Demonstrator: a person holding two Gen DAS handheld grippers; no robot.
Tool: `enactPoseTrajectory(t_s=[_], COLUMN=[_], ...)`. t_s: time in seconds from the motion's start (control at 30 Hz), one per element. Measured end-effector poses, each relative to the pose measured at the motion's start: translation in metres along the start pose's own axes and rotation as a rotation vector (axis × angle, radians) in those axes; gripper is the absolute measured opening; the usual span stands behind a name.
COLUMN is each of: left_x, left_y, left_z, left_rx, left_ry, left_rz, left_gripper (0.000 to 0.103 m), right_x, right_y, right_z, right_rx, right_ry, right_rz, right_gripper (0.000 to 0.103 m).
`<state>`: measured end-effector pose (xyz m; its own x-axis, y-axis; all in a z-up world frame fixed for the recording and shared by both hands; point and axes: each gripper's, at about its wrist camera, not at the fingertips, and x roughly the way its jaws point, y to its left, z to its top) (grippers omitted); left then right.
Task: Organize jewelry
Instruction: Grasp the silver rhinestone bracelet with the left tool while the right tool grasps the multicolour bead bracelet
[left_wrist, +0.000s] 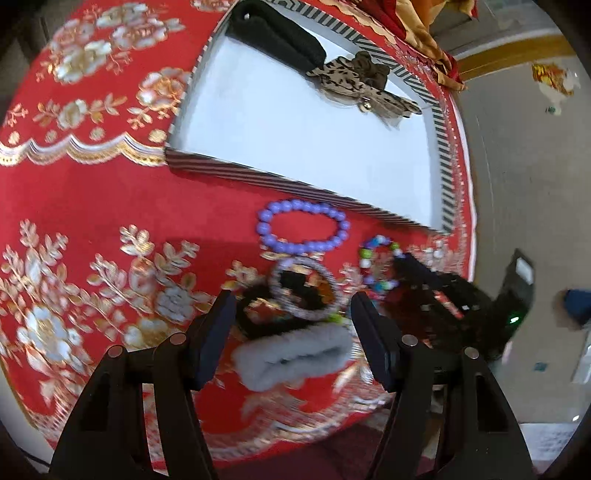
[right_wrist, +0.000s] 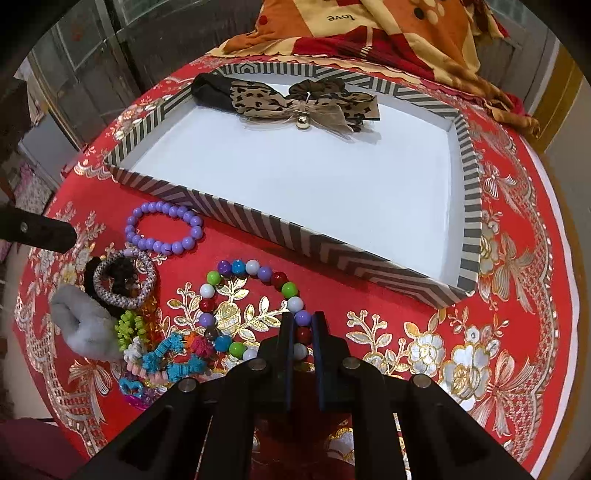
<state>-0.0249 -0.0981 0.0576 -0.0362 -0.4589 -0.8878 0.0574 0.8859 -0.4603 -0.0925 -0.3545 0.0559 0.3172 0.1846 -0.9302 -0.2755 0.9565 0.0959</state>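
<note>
From the left wrist, the left gripper (left_wrist: 291, 314) hangs with jaws wide and empty over the grey fluffy scrunchie (left_wrist: 291, 356) and the sparkly bangle (left_wrist: 303, 288), near the purple bead bracelet (left_wrist: 303, 230) on the red tabletop (left_wrist: 110, 221). It should keep clear of the other arm.

From the right wrist, the right gripper (right_wrist: 303, 325) is pinched narrow on the multicoloured bead bracelet (right_wrist: 236, 280), just before the striped tray (right_wrist: 258, 225). A straight lift, so the loop hangs free of the clutter, then a carry over the rim seems wise.
</note>
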Motion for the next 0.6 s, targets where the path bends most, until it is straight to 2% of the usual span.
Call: enactPoseTrajectory(t_s=[0.1,0.3,0.4,0.5,0.6], left_x=[0.003,0.020,0.027,0.029,0.033], left_y=[-0.010,-0.009,-0.007,-0.007,-0.003], left_z=[-0.001,-0.003,-0.004,-0.003,-0.003], left_rx=[-0.026,-0.075,-0.122,-0.136,-0.171], left_ry=[0.029,0.073,0.086,0.063,0.055], left_rz=[-0.016,0.004,-0.028,0.007,-0.012], left_gripper=[0.062,0.047,0.046,0.046,0.046], right_x=[-0.001,-0.001,-0.001,-0.002,-0.002], right_y=[-0.002,-0.006,-0.007,-0.007,-0.007], right_z=[-0.001,-0.001,-0.001,-0.002,-0.001], right_rx=[0.013,0.032,0.031,0.033,0.027], right_ry=[-0.006,-0.010,-0.011,-0.011,-0.009], right_rz=[0.015,0.044,0.048,0.054,0.057], right_gripper=[0.009,0.009,0.009,0.009,0.009])
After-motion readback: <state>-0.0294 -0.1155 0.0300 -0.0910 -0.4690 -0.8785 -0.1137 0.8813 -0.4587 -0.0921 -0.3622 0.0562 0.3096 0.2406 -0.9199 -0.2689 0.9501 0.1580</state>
